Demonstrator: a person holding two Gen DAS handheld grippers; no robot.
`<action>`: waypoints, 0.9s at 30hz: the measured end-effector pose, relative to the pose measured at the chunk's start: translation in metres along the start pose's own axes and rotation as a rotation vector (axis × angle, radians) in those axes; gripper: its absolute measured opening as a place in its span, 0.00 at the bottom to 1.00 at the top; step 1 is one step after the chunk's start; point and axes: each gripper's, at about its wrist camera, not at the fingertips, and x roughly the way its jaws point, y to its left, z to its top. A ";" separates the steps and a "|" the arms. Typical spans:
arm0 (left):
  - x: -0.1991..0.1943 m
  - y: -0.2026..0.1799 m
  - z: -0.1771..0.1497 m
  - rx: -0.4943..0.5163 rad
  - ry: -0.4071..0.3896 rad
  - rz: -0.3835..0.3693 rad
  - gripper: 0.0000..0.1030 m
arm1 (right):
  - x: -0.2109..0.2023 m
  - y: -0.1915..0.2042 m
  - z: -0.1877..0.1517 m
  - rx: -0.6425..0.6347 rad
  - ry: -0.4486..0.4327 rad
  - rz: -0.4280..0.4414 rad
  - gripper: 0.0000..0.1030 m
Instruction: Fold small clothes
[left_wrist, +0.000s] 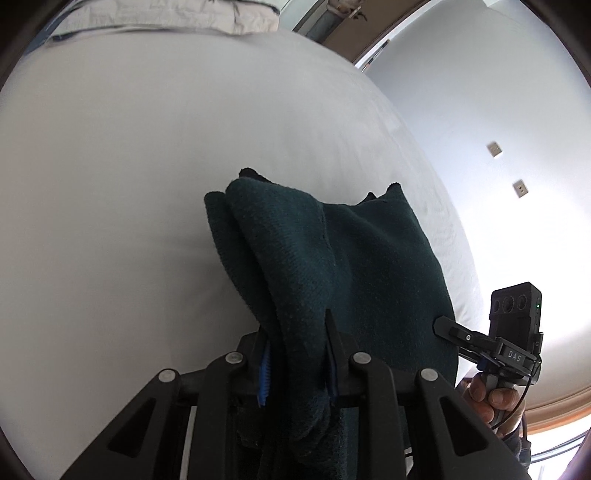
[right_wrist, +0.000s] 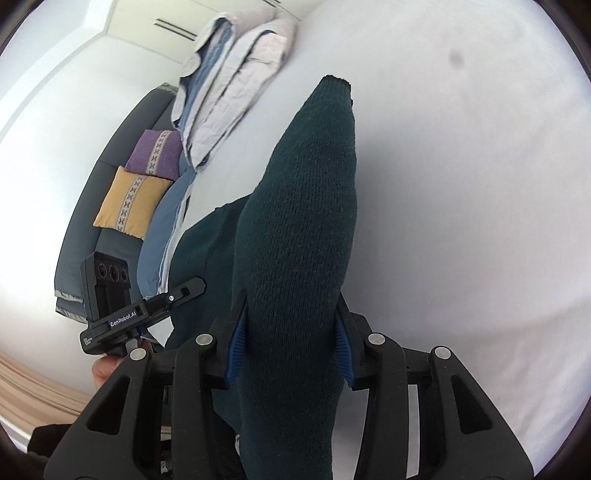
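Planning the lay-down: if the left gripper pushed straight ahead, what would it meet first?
Probably the white bed sheet: the left gripper is clamped on the dark teal knitted garment, draped ahead over it. Depth unclear.

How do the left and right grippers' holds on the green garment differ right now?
The left gripper pinches a bunched, folded edge of the dark green garment; the right gripper clamps a thicker, smooth tube of it. The left's jaws sit closer together, the right's wider apart. Both are shut on the same garment above the white bed.
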 end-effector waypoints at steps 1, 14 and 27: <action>0.007 0.003 -0.006 -0.004 0.004 0.022 0.25 | 0.002 -0.008 -0.008 0.010 0.000 -0.013 0.38; 0.021 0.020 -0.023 -0.043 -0.046 0.067 0.46 | -0.006 -0.035 -0.039 0.050 -0.112 0.021 0.44; -0.080 -0.068 -0.083 0.247 -0.561 0.458 1.00 | -0.084 0.029 -0.079 -0.147 -0.348 -0.443 0.77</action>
